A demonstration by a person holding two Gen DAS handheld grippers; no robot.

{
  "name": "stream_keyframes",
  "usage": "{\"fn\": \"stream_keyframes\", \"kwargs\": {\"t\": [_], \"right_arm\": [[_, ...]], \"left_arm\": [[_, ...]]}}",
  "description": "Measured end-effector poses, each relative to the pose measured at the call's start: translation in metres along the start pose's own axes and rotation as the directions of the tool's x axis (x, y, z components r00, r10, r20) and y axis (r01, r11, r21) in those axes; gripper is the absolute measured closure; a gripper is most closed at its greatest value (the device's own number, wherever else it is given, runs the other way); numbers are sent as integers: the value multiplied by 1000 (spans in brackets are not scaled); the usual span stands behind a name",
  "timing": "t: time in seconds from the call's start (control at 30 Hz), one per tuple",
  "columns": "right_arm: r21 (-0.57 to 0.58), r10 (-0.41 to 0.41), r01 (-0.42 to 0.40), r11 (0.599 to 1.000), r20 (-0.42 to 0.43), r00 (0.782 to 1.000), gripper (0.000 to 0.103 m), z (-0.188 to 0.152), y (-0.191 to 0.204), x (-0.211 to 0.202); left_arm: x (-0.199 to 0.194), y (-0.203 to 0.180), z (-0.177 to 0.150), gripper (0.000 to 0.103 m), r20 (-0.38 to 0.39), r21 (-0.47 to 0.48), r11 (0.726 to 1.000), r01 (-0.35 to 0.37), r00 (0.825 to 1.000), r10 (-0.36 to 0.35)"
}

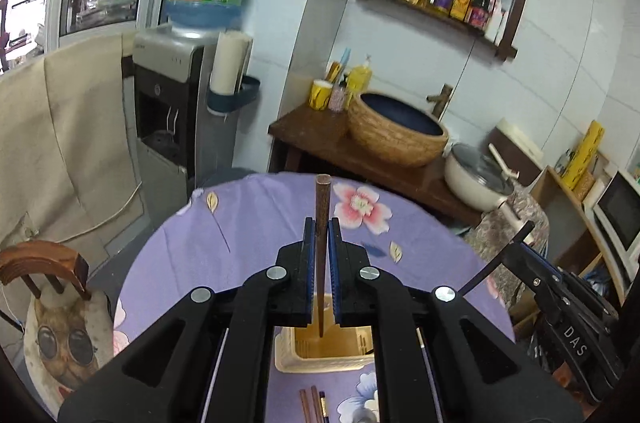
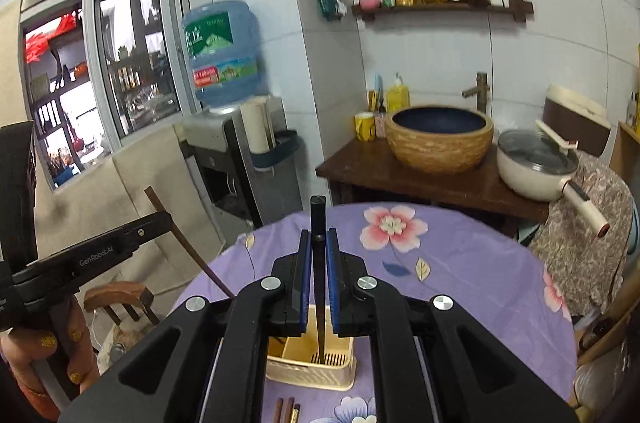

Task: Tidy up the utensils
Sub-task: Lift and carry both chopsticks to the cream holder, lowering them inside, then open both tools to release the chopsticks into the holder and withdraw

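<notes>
Round tabletop (image 1: 248, 243) under a purple flowered cloth. Behind it, a water dispenser (image 1: 176, 95) and a wooden counter carrying a woven basin (image 1: 396, 131) and a lidded pan (image 1: 476, 175).

Cream slotted basket (image 1: 324, 351) stands on the cloth at the near edge, directly beneath both grippers; in the right wrist view the same basket (image 2: 312, 363) sits below the jaws.

Left gripper (image 1: 320, 235): jaws clenched on a brown chopstick (image 1: 322, 207), held upright, thick end up, thin tip hanging over the basket opening.

Right gripper (image 2: 318, 243): jaws clenched on a black chopstick (image 2: 318, 219), also upright, tip reaching down into the basket near its slotted wall.

Loose chopsticks (image 1: 314, 405) lie flat on the cloth just in front of the basket: two brown, one dark with a gold band.
</notes>
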State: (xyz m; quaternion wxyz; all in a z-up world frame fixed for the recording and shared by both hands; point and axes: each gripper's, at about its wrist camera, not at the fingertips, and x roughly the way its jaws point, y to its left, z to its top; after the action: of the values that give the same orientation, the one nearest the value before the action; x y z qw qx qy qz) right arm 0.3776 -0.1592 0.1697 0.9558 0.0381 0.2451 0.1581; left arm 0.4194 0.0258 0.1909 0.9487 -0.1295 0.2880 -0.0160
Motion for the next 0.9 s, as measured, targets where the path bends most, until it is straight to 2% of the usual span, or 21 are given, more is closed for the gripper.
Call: {"fn": "stream_keyframes", "kwargs": {"t": [0.37, 0.7, 0.77, 0.83, 0.87, 0.9], "right_arm": [[48, -24, 26, 999, -48, 999, 95, -19, -15, 27], [92, -33, 37, 995, -39, 999, 95, -20, -27, 30], [97, -23, 27, 995, -40, 999, 92, -22, -30, 30], [97, -31, 34, 995, -29, 999, 86, -24, -32, 27], [98, -31, 33, 995, -24, 999, 77, -26, -32, 25], [101, -25, 27, 995, -19, 1000, 68, -28, -32, 22]], "left_arm": [[47, -1, -42, 96, -81, 21, 999, -31, 996, 33], [49, -1, -48, 96, -84, 26, 999, -32, 996, 34], [45, -1, -49, 96, -82, 30, 999, -28, 996, 30], [41, 0, -51, 89, -79, 31, 999, -17, 997, 19], [38, 2, -52, 84, -77, 27, 1000, -9, 997, 11], [34, 4, -55, 68, -72, 20, 1000, -3, 997, 5]]}}
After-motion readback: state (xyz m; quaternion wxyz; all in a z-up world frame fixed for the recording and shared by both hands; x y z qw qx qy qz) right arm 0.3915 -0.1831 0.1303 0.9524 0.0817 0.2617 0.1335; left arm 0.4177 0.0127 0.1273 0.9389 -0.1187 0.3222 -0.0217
